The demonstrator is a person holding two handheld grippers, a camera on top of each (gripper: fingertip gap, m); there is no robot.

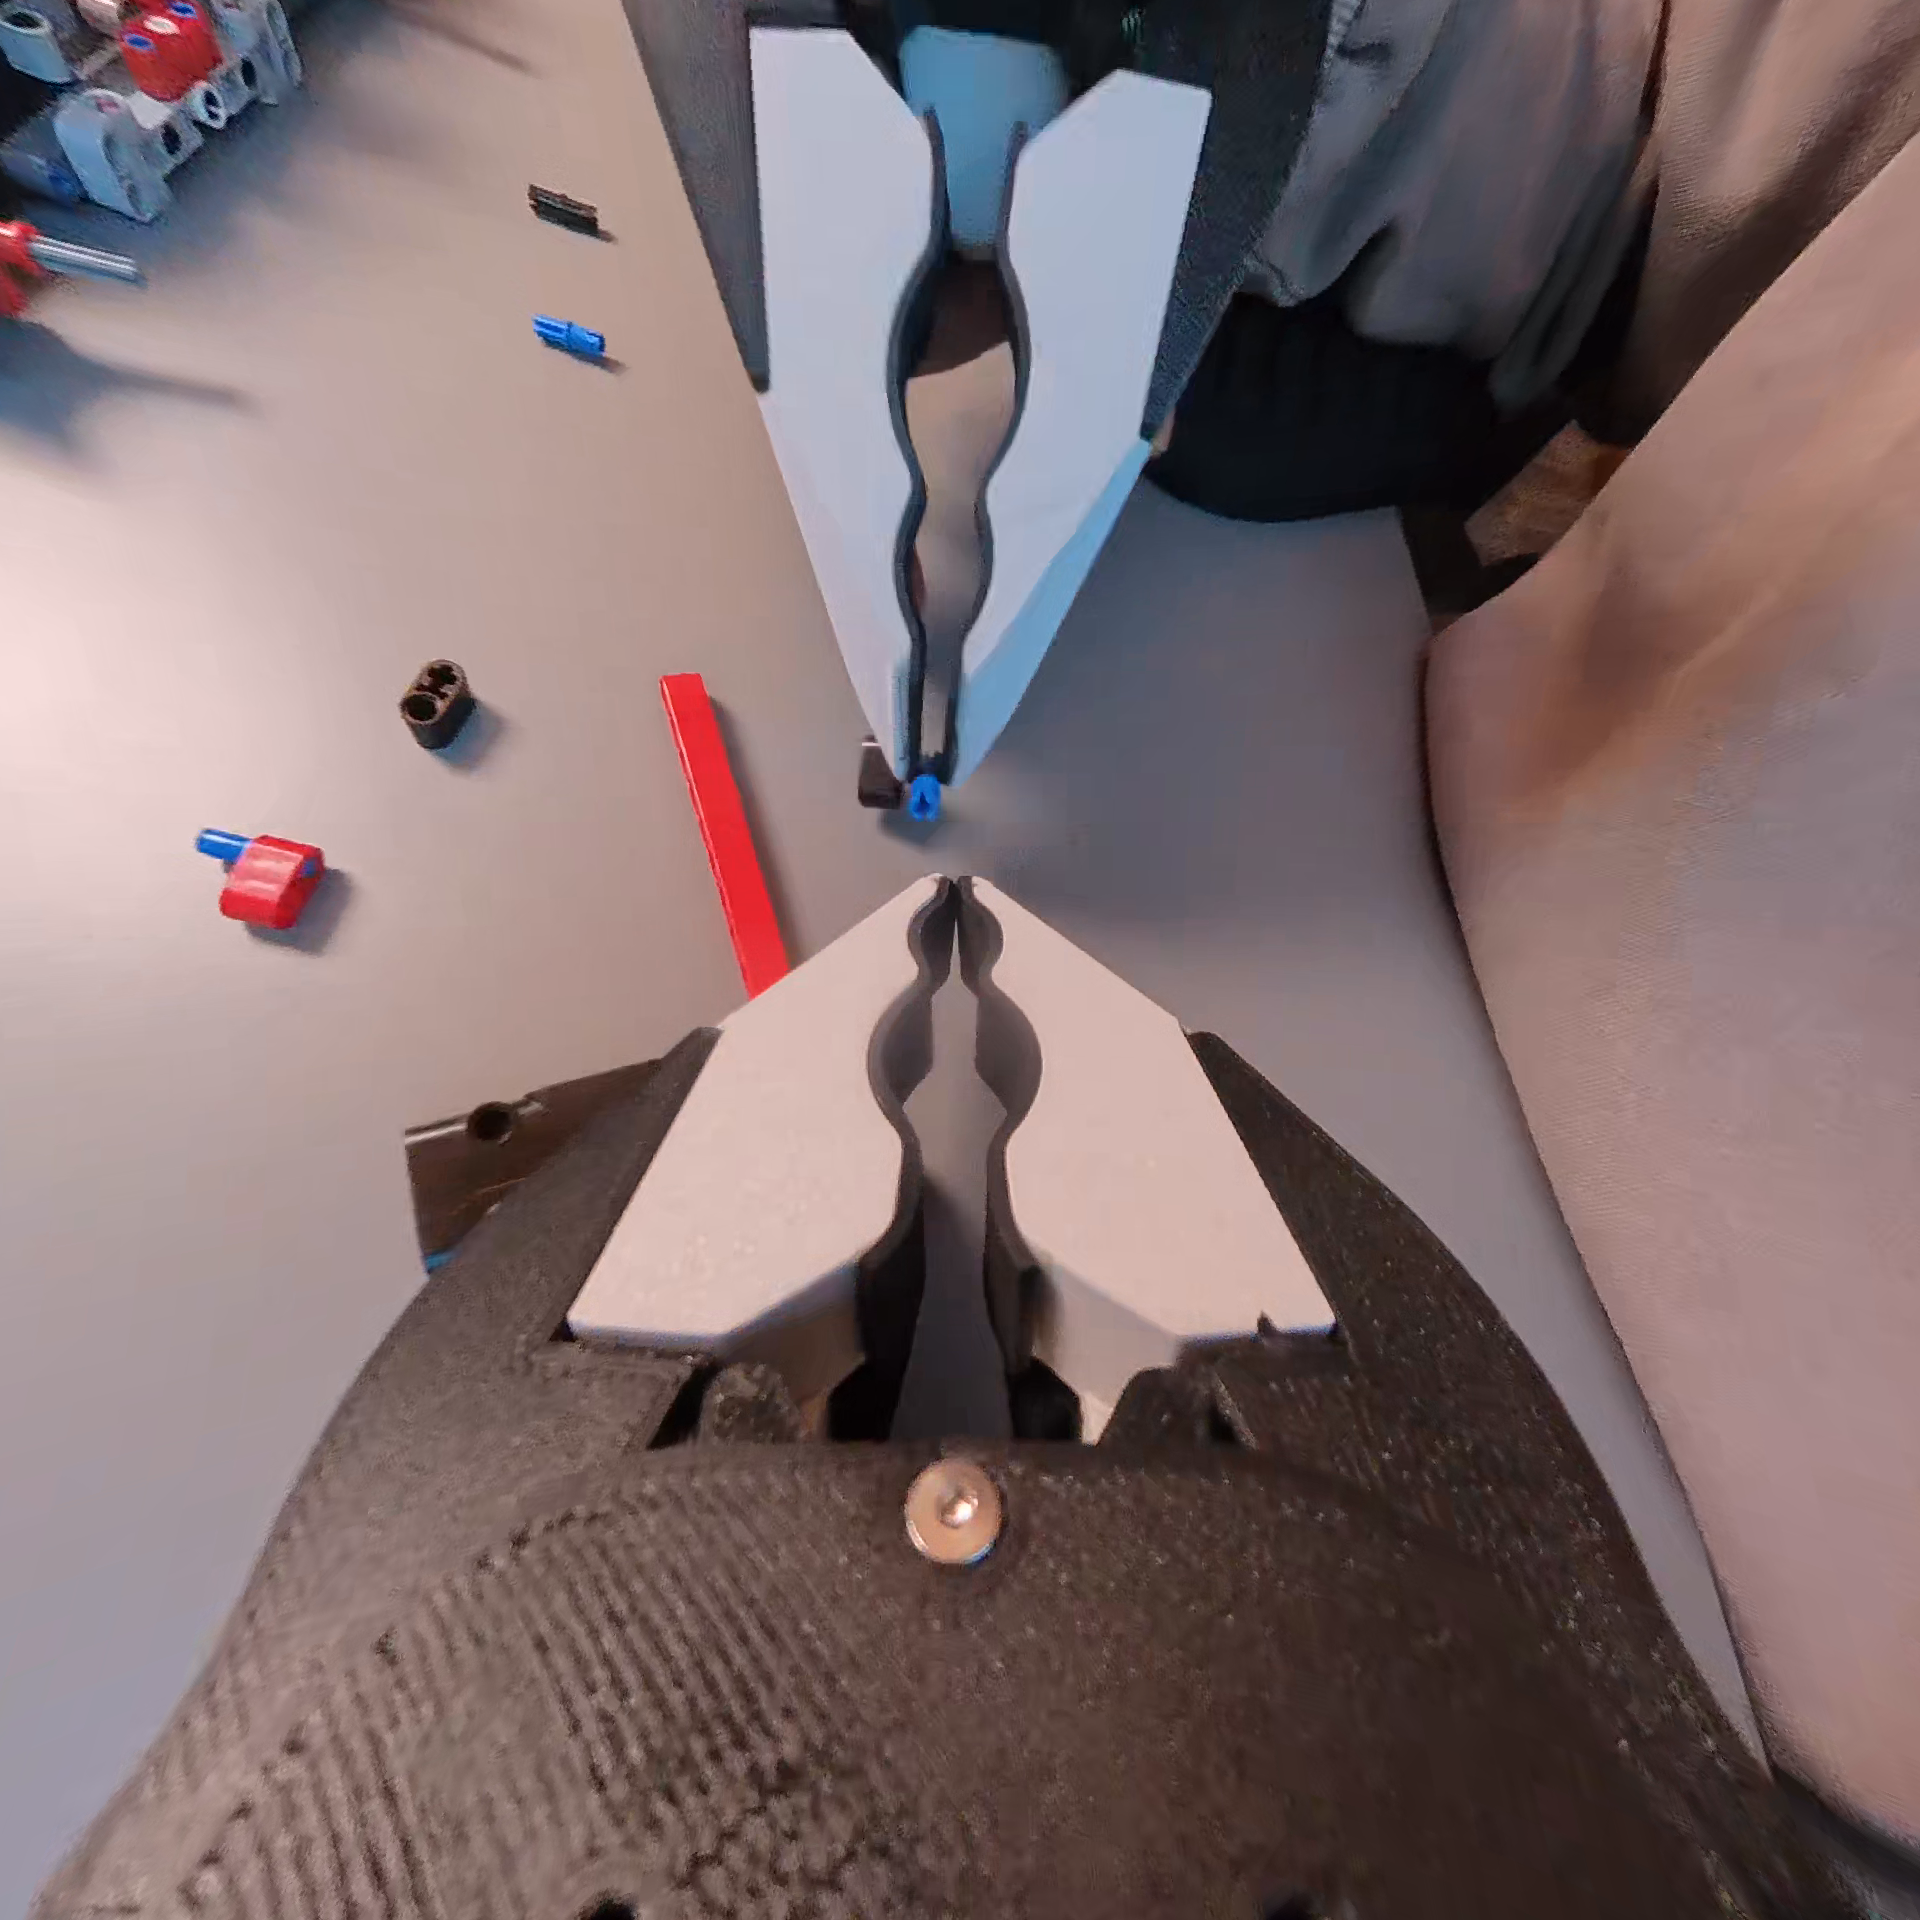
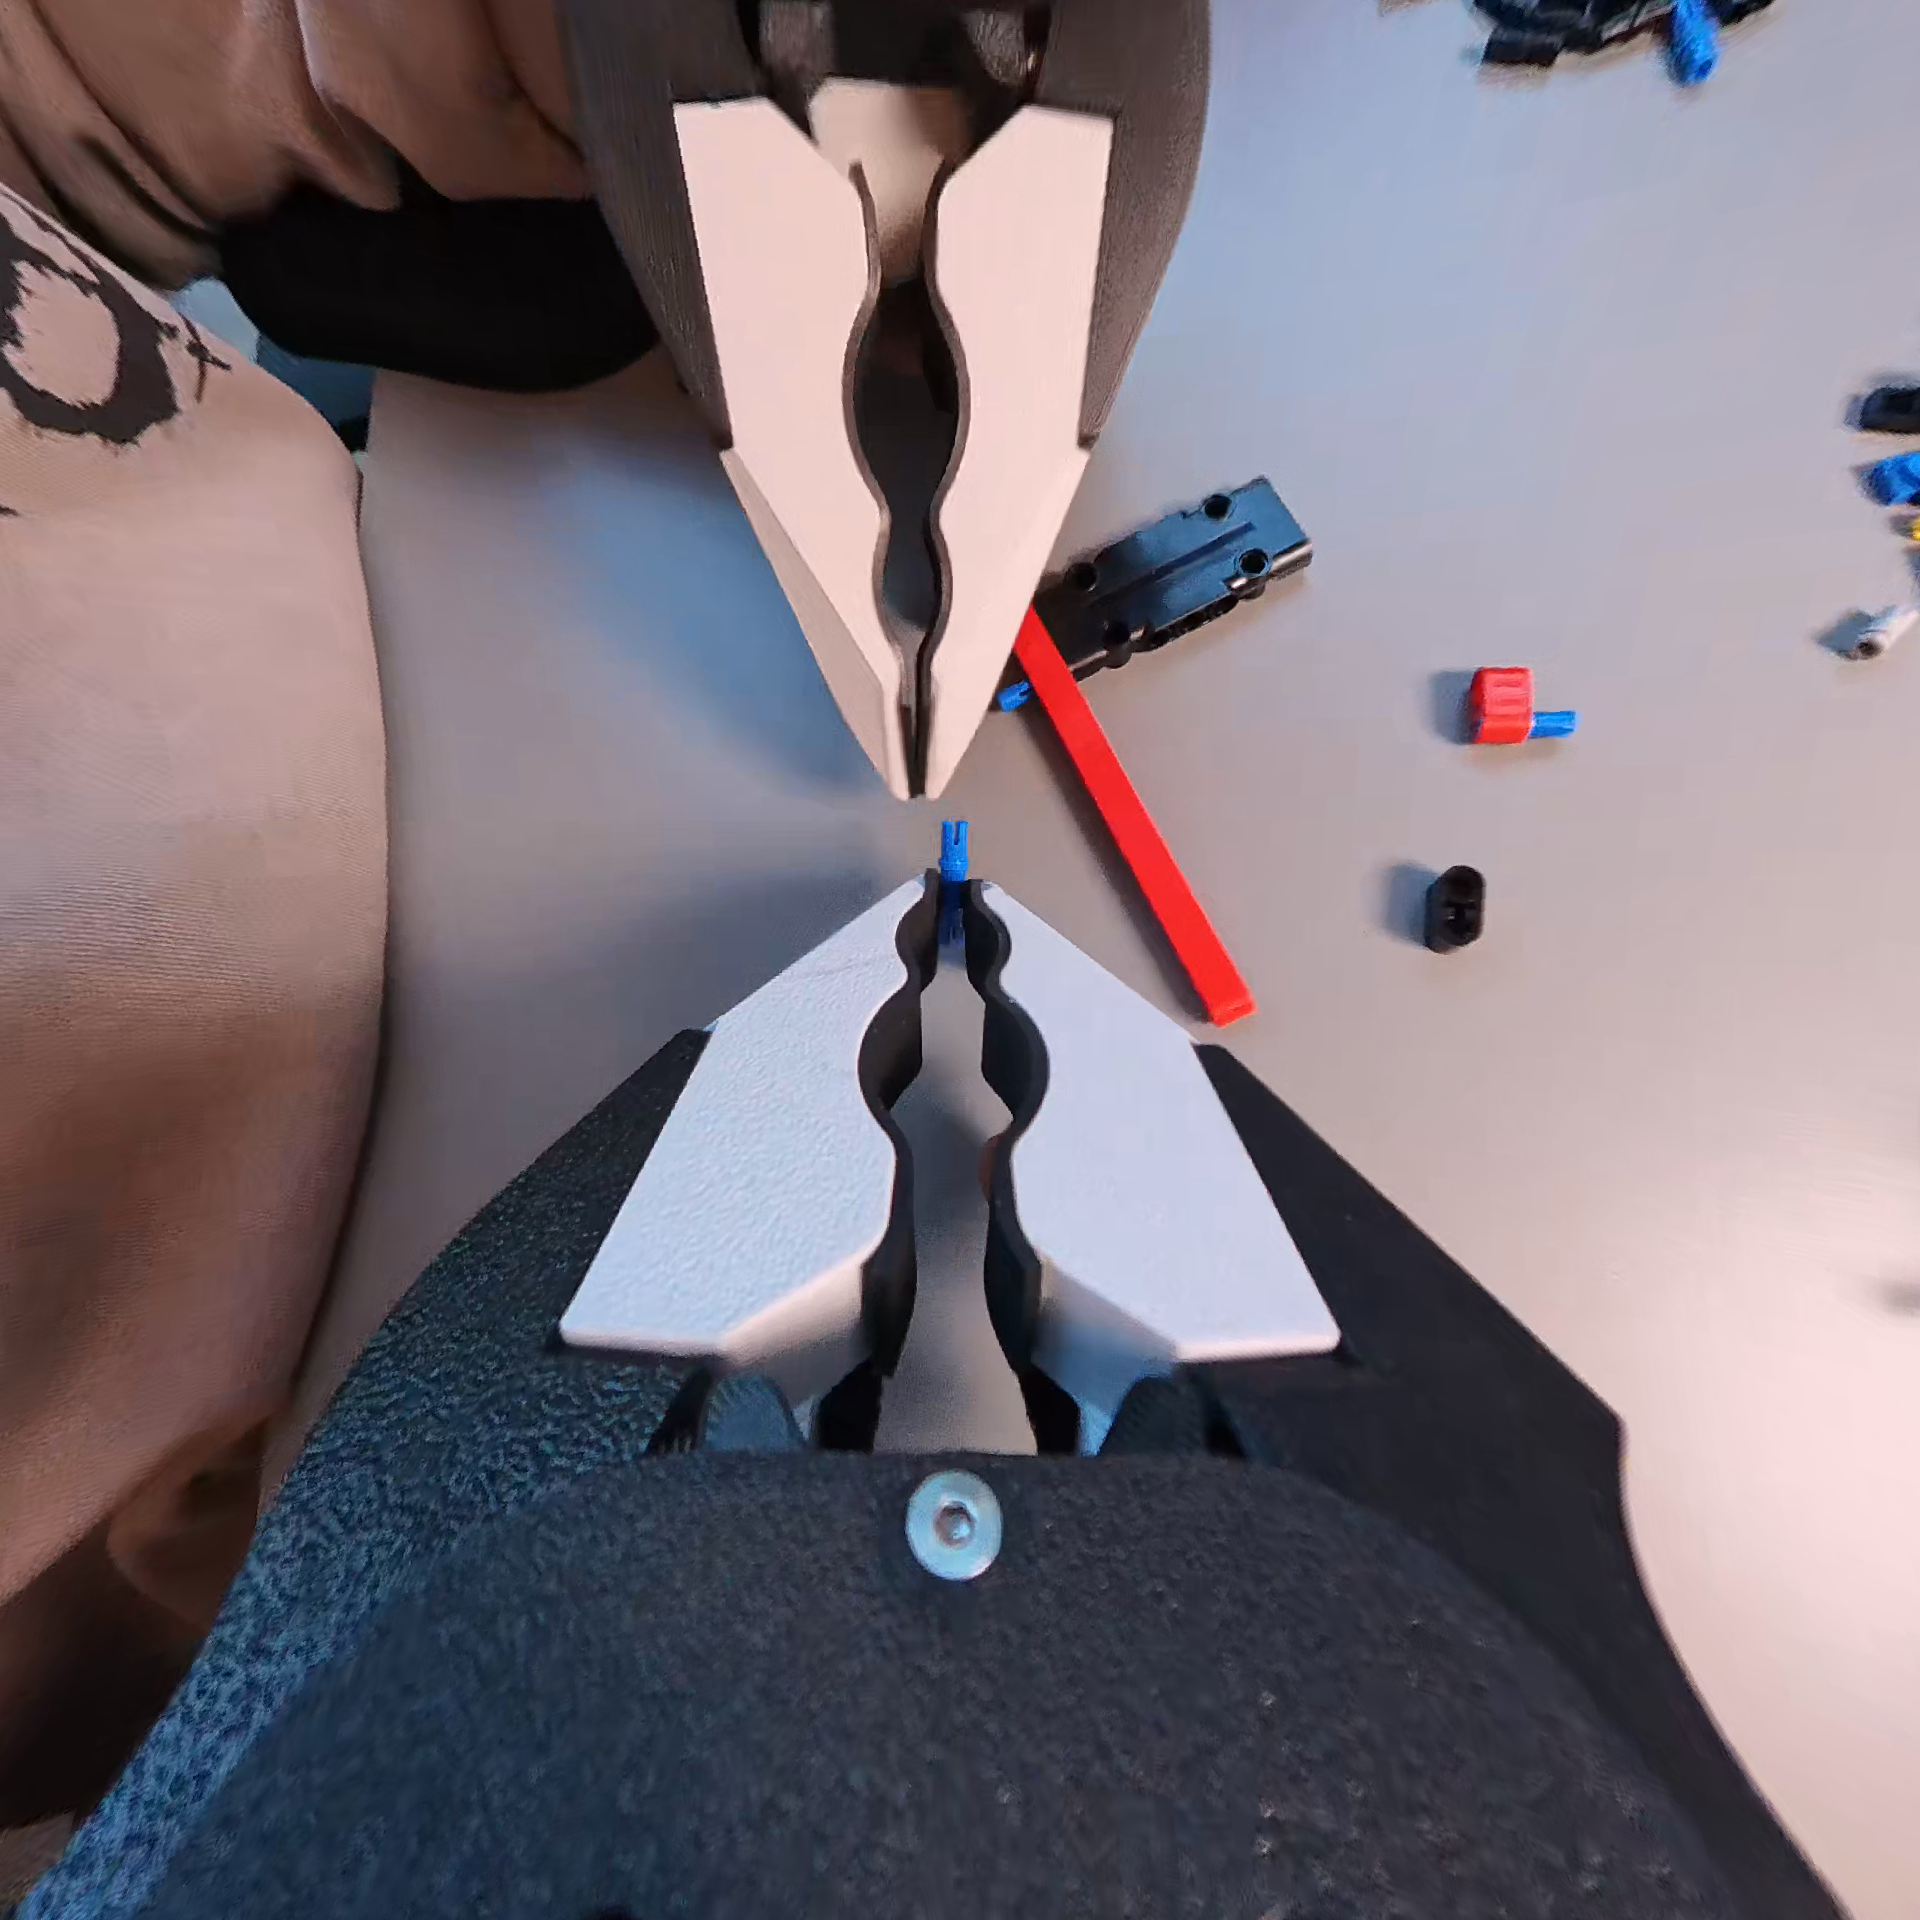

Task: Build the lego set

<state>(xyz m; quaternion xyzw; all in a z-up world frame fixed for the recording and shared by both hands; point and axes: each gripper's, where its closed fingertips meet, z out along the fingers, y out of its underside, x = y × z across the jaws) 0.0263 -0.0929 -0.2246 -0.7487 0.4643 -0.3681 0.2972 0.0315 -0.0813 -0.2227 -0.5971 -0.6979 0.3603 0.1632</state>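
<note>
Right gripper [image 2: 954, 883] pinching a small blue pin [image 2: 953, 862] at the fingertips, tip pointing toward the left gripper [image 1: 954, 883], just apart from it. Left gripper fingers pressed together, holding nothing. Beside both, on the grey table [image 1: 260, 1143]: a red beam [image 2: 1127, 821]. Only in the left wrist view: grey and red assembly [image 1: 135, 104] far off. Only in the right wrist view: black block [image 2: 1174, 577] touching the beam's far end.
</note>
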